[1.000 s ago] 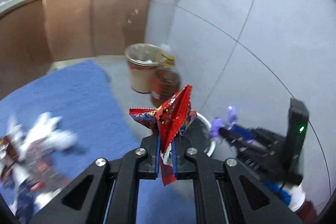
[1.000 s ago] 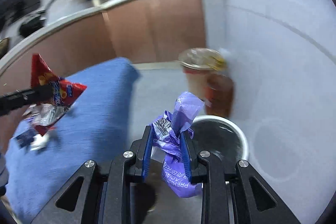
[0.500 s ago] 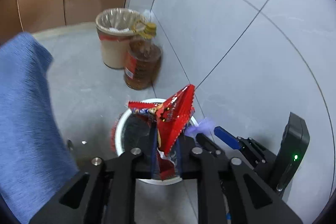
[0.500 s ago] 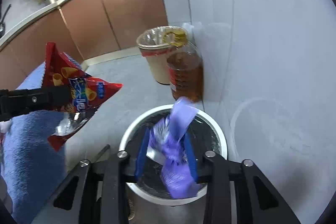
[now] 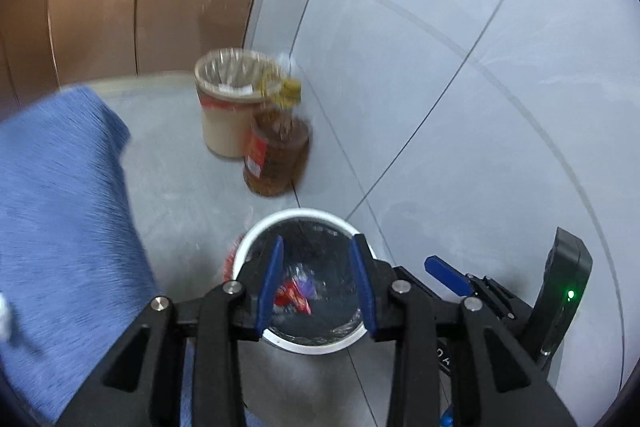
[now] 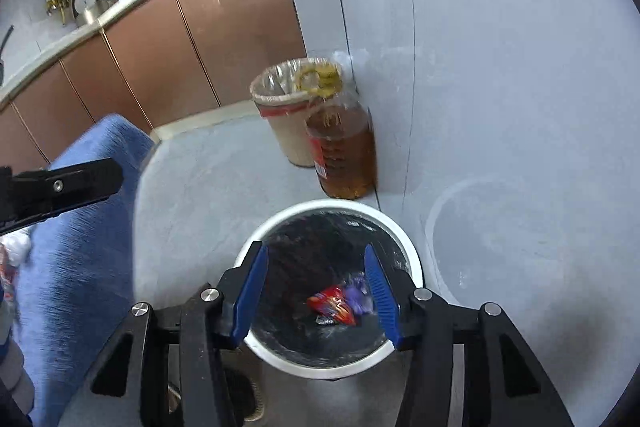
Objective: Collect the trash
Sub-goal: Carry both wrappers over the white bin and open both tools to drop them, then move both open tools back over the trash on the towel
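A white-rimmed bin (image 5: 304, 215) with a black liner stands on the floor by the wall; it also shows in the right wrist view (image 6: 336, 205). A red snack wrapper (image 5: 292, 297) and a purple wrapper (image 5: 310, 287) lie inside it; they also show in the right wrist view, red wrapper (image 6: 332, 309) beside purple wrapper (image 6: 358, 297). My left gripper (image 5: 316, 285) is open and empty above the bin. My right gripper (image 6: 316, 291) is open and empty above the bin. The left gripper also shows at the left of the right wrist view (image 6: 60, 187).
A beige lined bin (image 6: 284, 119) and a bottle of amber liquid (image 6: 344, 151) stand against the tiled wall (image 6: 500, 67) behind the white bin. A blue cloth surface (image 5: 60, 207) lies at left, with trash (image 6: 14, 251) at its edge. Brown cabinets (image 6: 180, 47) stand behind.
Both grippers have opened above the white bin. The red wrapper and the purple wrapper have dropped out of them and now lie in the bin.
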Motion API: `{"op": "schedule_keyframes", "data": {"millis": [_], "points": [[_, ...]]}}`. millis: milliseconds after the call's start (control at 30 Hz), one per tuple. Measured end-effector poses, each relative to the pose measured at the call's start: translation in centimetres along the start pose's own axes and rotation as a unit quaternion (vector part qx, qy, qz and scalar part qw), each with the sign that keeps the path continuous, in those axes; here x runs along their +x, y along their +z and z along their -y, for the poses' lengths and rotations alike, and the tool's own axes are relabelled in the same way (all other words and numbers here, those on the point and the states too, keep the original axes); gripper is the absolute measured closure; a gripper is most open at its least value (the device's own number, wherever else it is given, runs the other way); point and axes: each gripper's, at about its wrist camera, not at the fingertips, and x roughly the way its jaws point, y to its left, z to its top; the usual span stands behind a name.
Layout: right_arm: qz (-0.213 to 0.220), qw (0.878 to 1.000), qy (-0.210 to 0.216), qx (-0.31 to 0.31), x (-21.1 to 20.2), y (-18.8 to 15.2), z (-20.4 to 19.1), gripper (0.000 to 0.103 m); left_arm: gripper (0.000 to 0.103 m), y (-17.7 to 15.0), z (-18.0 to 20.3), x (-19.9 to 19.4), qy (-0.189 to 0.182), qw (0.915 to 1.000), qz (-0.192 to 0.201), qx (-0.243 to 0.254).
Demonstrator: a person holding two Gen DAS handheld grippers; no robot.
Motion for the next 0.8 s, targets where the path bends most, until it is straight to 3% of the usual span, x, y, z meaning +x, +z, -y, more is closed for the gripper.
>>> {"op": "schedule_keyframes", "data": {"millis": [167, 433, 800], "points": [[0.042, 0.999, 0.020, -0.021, -4.7, 0.8, -3.0, 0.054, 0.070, -0.8, 0.7, -6.9, 0.028, 0.9969, 0.069, 0.025], [0.108, 0.989, 0.069, -0.079, -12.8, 1.6, -9.0, 0.053, 0.060, -3.1, -0.8, -17.6, 0.071, 0.9894, 0.122, 0.031], [0.156, 0.962, 0.146, -0.171, -21.8, 0.2, -17.4, 0.053, 0.060, -8.4, -6.4, -29.8, 0.134, 0.9755, 0.175, -0.006]]}}
